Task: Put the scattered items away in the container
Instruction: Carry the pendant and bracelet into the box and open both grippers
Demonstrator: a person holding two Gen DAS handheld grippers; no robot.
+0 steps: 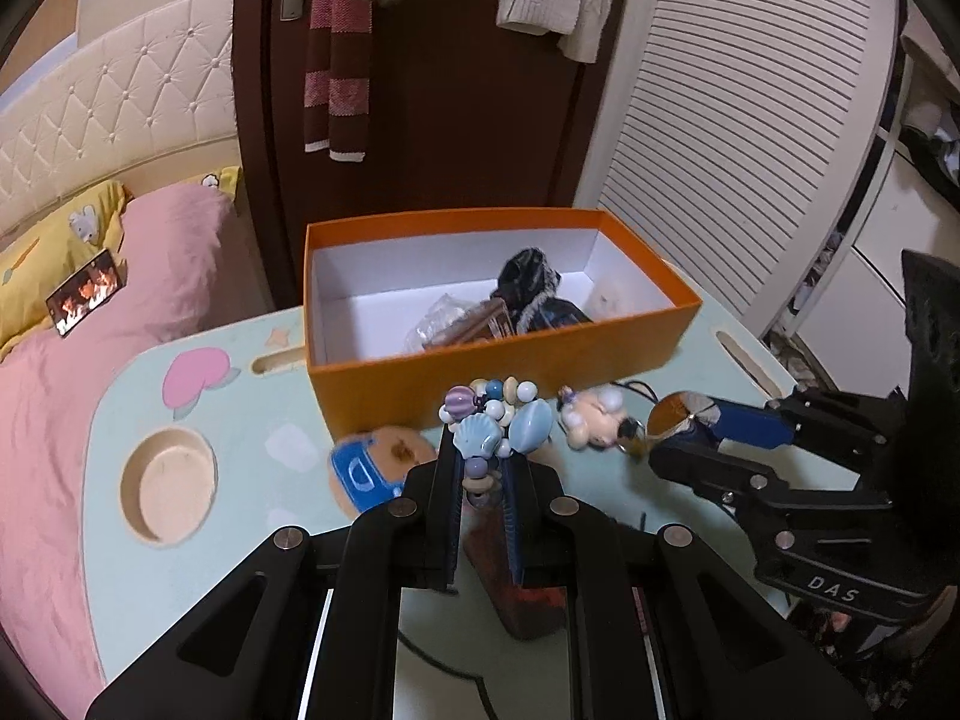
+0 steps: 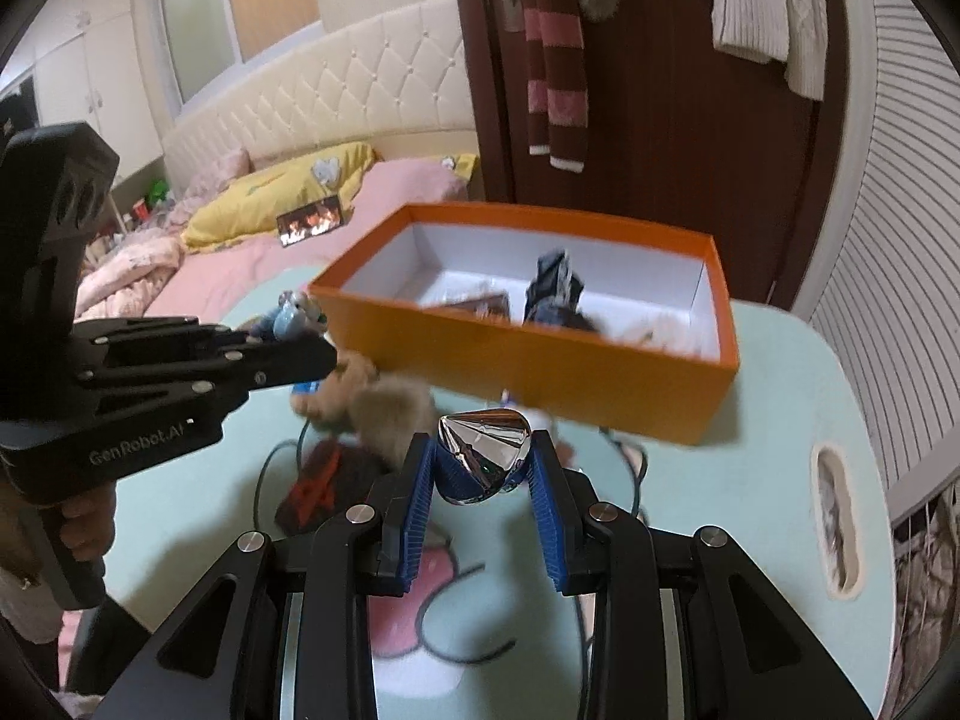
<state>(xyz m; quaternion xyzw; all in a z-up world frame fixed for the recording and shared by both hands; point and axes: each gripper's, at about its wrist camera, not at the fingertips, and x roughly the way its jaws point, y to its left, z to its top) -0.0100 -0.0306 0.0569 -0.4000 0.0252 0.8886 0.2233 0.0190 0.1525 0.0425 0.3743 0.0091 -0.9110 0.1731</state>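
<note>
We find the left gripper (image 1: 483,468) clenched on a bead charm (image 1: 495,420), raised short of the box (image 1: 510,360) for dropping in. The right gripper (image 2: 483,468) grasps a chrome piece (image 2: 483,456) likewise. Toys (image 1: 378,468) lie on the desk (image 1: 252,420) before the box.

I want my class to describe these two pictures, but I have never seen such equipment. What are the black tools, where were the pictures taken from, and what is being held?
A person holds a hand-held gripper in each hand, each carrying a camera looking along its fingers. The left hand-held gripper is shut on a seashell bead charm. The right hand-held gripper is shut on a shiny silver piece. Ahead, on a pale green table, stands an orange box already holding items; small plush toys lie before it.
</note>
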